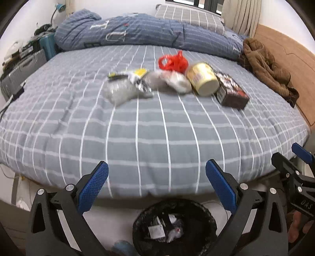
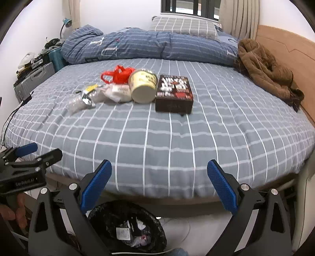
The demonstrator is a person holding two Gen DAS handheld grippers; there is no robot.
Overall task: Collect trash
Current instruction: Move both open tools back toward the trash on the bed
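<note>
We hold our left gripper (image 1: 157, 169) and right gripper (image 2: 159, 170) side by side above the near edge of a bed (image 1: 149, 137), each with its blue-padded jaws spread wide and nothing between them. A grey sheet with a white grid covers the mattress, rumpled in places. Near the bed's middle, towards the far side, the litter lies in a loose row: a clear crumpled plastic bag (image 2: 78, 102) at the left end, a yellow-and-black wrapper (image 1: 128, 74) beside it, a wad of white paper or plastic (image 2: 118, 93), a red plastic bag (image 2: 117, 75) just behind, a cream-coloured tub (image 2: 142, 87) on its side, and a black printed carton (image 2: 174, 94) at the right end, touching or nearly touching the tub. Below the near edge, on the pale floor, a round bin lined with a black bag (image 1: 175, 228) stands directly under our grippers, with scraps of white paper already inside. A blue striped duvet (image 2: 141, 46) is heaped along the far edge with a checked pillow (image 2: 183, 26) behind it, and a brown jacket (image 2: 267, 70) lies at the right edge against the tan padded headboard (image 2: 291, 53). Grey and teal suitcases (image 2: 35, 79) stand past the left edge; curtains flank a dark-framed window (image 2: 189, 7).
</note>
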